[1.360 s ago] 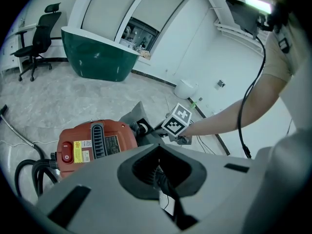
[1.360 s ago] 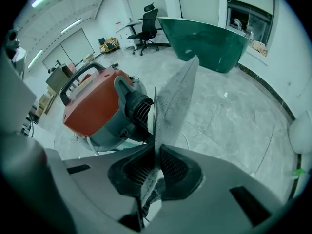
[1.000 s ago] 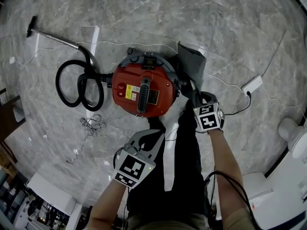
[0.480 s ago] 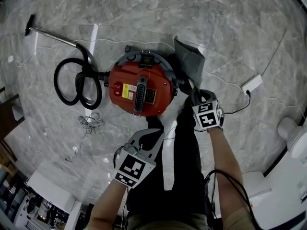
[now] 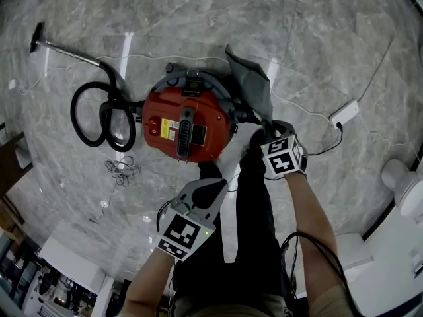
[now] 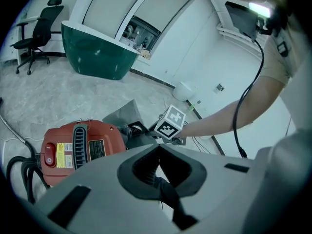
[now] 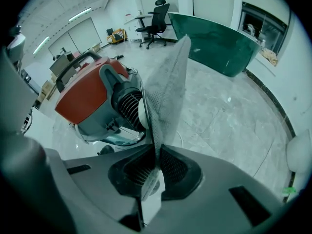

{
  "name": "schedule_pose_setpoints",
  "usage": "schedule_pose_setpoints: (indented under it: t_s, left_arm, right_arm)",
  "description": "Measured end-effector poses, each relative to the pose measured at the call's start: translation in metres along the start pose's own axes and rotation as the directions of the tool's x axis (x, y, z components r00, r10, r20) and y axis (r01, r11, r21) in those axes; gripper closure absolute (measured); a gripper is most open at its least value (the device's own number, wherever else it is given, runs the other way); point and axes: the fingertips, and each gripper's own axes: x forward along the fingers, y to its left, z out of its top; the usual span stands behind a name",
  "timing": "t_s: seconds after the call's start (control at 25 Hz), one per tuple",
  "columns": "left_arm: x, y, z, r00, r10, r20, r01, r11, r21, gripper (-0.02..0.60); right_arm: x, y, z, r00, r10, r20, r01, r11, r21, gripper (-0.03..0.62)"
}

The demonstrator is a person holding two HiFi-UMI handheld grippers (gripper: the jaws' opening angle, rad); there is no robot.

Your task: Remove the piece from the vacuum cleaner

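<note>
Red vacuum cleaner (image 5: 187, 125) sits mid-surface, hose (image 5: 99, 117) looped twd left edge. Grey bag piece (image 5: 250, 84) at its right side. Right gripper (image 5: 268, 129) jaws clamp bag, clear only in right gripper view. Left gripper (image 5: 210, 189) jaws closed, empty, nr bottom edge.

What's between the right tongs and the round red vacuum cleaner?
A grey fabric bag, pinched in the right tongs, reaches the round red vacuum cleaner; the right gripper view shows it.

Vacuum cleaner (image 5: 187, 125): red round canister on a grey base, stood upright.
Piece (image 5: 250, 84): grey fabric bag, raised just beside the canister's right side, edge clamped in right gripper (image 5: 268, 127).
</note>
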Motion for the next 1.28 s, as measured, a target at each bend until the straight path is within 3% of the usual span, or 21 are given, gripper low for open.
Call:
schedule_pose_setpoints:
  t_s: [0.48, 0.84, 1.28]
  left_arm:
    - [0.005, 0.005, 0.004, 1.000, 0.007, -0.009, -0.007, 1.000, 0.005, 0.584]
    - [0.012, 0.000, 0.000, 1.000, -0.003, -0.018, 0.003, 1.000, 0.004, 0.584]
    - [0.011, -0.001, 0.012, 1.000, 0.005, -0.017, -0.004, 0.999, 0.037, 0.584]
  right_arm:
    - [0.002, -0.015, 0.000, 1.000, -0.010, -0.002, 0.010, 1.000, 0.025, 0.565]
    - [-0.004, -0.046, -0.037, 0.997, -0.055, -0.058, 0.059, 0.995, 0.075, 0.568]
    - [-0.024, -0.059, -0.043, 0.997, -0.064, -0.038, 0.070, 0.980, 0.189, 0.568]
